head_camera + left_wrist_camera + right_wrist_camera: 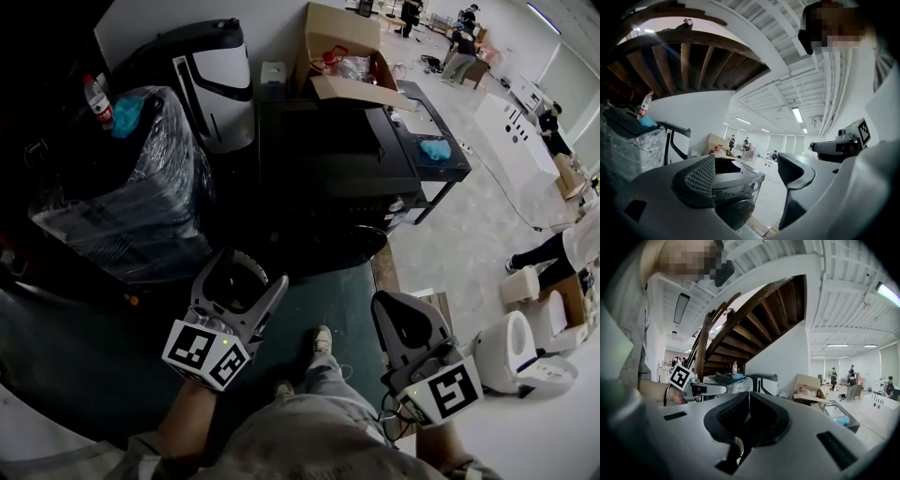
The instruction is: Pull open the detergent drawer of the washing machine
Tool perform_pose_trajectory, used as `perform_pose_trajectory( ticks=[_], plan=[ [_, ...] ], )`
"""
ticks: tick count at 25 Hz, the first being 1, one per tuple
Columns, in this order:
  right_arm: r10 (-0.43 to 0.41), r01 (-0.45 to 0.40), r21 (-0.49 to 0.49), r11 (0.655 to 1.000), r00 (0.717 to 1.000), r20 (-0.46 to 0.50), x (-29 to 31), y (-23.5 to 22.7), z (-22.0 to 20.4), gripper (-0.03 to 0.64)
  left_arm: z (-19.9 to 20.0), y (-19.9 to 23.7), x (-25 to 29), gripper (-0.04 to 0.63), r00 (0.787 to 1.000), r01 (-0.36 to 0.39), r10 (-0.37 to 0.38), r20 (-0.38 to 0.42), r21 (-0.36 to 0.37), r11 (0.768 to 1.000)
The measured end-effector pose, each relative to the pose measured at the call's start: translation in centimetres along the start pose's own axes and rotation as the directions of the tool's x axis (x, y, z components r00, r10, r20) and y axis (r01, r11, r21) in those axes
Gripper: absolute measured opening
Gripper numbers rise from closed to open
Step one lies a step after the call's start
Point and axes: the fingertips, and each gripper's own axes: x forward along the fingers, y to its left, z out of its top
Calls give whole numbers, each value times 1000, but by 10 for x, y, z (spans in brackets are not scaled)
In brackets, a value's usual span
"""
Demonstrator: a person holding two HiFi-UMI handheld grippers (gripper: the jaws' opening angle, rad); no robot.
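The dark washing machine (328, 173) stands ahead of me in the head view, its round door (361, 246) facing my feet. Between the left jaws it shows again as the washing machine (736, 187), with a control knob (752, 185) on its front panel; the detergent drawer is too dim to make out. My left gripper (251, 270) hovers short of the machine's front, open and empty; its own view shows the left gripper (747, 171) with jaws wide apart. My right gripper (392, 305) is held lower right, shut on nothing; its own view shows the right gripper (749, 399) with pads pressed together.
An open cardboard box (342, 56) sits behind the machine. A black table (441, 173) with a blue cloth (434, 148) stands to its right. A plastic-wrapped appliance (122, 197) topped by a bottle (97, 101) is at left. White toilets (525, 352) stand at right.
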Motion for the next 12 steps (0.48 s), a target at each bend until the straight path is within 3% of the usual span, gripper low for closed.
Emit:
perform_pose_trajectory(
  ticks=[7,12],
  plan=[
    [56,-56,30,998,998,-9,44,-52,-12,34,-25,24,66,414,1000,5,-6,-3,-218,976],
    [124,-124,72,990,992,0,84,-87,-14,34,-35,49,107,413,998,-54,65,18,-347,936]
  ],
)
